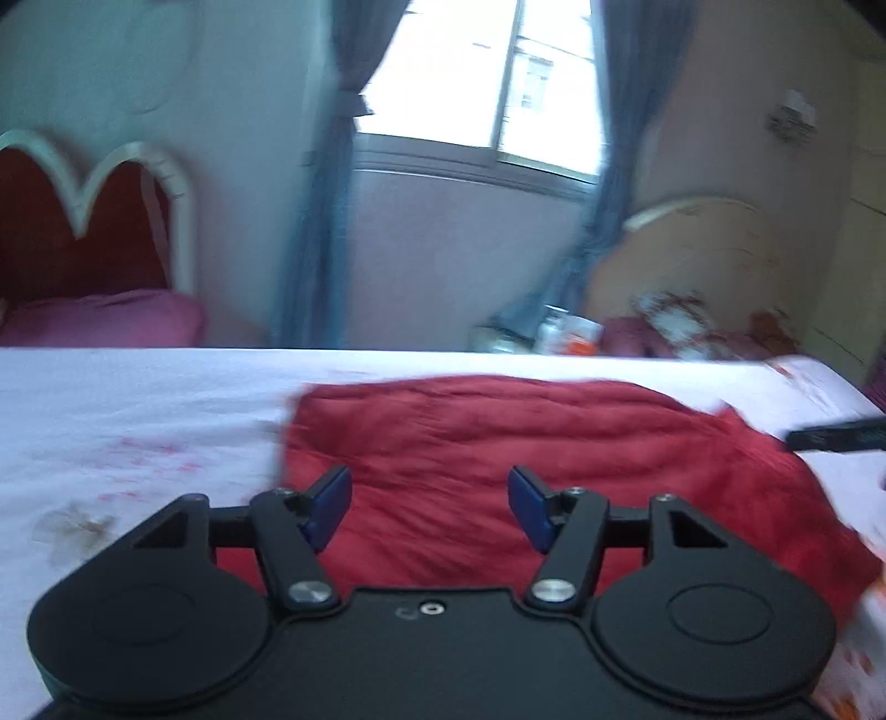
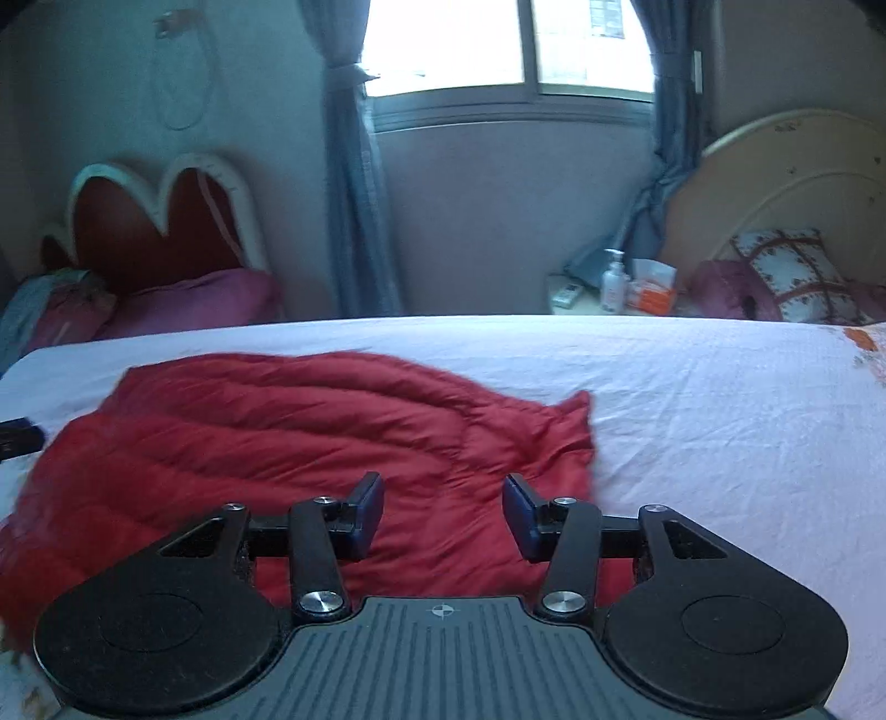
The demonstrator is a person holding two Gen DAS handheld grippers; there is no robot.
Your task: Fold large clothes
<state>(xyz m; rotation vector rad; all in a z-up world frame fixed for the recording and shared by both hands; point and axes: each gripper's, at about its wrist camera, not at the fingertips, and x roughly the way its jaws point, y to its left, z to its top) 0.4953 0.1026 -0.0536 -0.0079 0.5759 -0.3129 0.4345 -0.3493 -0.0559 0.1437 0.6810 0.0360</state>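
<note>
Red garment [image 2: 310, 443] crumpled on white sheet [image 2: 720, 421]; left gripper [image 1: 429, 507] & right gripper [image 2: 443, 515] both wide apart, empty.

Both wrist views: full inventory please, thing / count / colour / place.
garment: 1, dark red, spread crumpled on the bed sheet, in front of both tools
bed sheet: 1, white with faint floral print, covers the bed
dark flat object: 1, black, on the sheet beside the garment; too blurred to identify
heart-shaped headboard: 1, red with white rim, far left by the wall
pink pillow: 1, below that headboard
round headboard: 1, cream, far right
patterned pillow: 1, white and dark red, against the round headboard
pump bottle: 1, white, on the nightstand
curtains: 2, blue-grey, flanking the window
window: 1, bright
left tool: 1, black, blue pads, open, empty
right tool: 1, black, blue pads, open, empty
</note>
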